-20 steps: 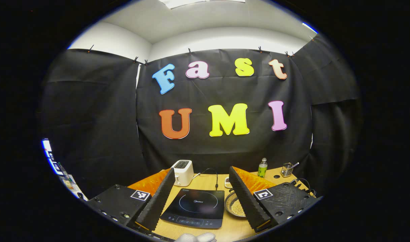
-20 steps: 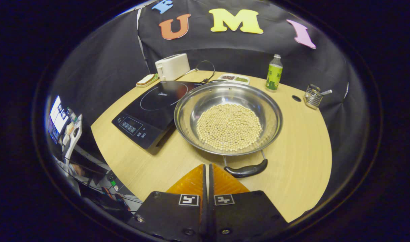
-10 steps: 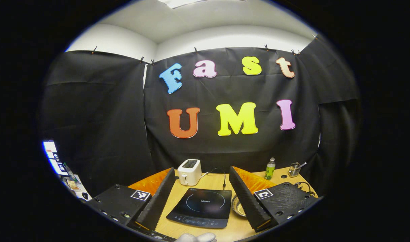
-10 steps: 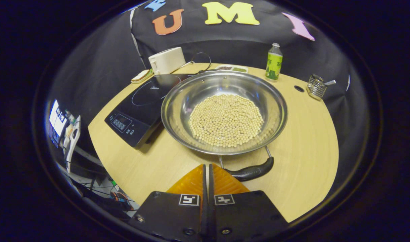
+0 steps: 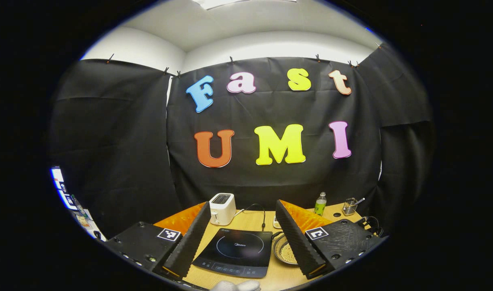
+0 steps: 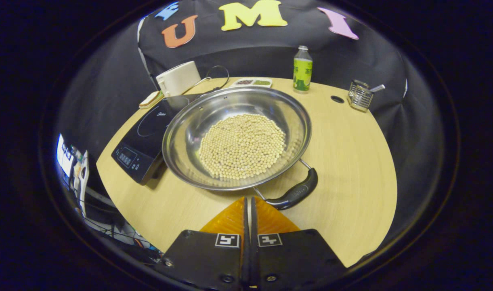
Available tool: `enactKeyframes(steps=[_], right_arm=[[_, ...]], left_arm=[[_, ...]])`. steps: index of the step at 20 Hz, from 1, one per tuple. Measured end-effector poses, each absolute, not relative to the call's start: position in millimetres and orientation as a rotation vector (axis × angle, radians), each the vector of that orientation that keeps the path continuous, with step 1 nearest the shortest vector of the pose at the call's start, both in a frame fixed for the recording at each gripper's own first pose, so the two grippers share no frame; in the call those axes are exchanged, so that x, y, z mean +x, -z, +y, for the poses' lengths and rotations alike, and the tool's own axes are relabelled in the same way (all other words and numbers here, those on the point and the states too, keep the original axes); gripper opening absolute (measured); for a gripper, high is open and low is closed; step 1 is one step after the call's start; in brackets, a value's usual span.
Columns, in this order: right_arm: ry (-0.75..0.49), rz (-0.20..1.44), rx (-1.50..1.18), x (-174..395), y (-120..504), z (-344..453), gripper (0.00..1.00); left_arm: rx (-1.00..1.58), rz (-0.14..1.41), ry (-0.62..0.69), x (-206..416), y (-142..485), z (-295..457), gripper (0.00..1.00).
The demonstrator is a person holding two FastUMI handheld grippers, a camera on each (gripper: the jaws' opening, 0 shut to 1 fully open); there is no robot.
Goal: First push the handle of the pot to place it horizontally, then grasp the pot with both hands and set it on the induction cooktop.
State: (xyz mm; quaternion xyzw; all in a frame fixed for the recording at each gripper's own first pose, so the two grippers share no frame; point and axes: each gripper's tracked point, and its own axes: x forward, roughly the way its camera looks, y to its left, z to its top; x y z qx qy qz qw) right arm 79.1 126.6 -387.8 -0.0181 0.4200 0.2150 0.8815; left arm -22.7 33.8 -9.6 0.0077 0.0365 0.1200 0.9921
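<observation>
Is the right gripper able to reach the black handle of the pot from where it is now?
Probably yes. The right gripper, jaws closed, sits just short of the handle of the pot, with bare table between them and nothing blocking.

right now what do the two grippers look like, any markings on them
The left gripper has two long wedge-shaped fingers with ridged inner faces, each on a black textured block. Each block carries a small square black-and-white marker, with screws along its edge. The right gripper has the same black blocks, two markers set side by side, and ribbed finger backs. A bit of white glove shows below the left gripper.
</observation>
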Motion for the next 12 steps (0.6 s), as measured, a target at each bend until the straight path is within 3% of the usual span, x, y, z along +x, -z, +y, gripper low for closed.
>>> enactKeyframes(steps=[7,12], right_arm=[[-0.402,0.875,-0.036,106,388,102,0.0],[-0.384,0.877,-0.053,125,388,83,0.04]], left_arm=[[0.019,0.072,-0.252,-12,10,30,0.96],[0.023,0.078,-0.271,-5,15,27,0.96]])
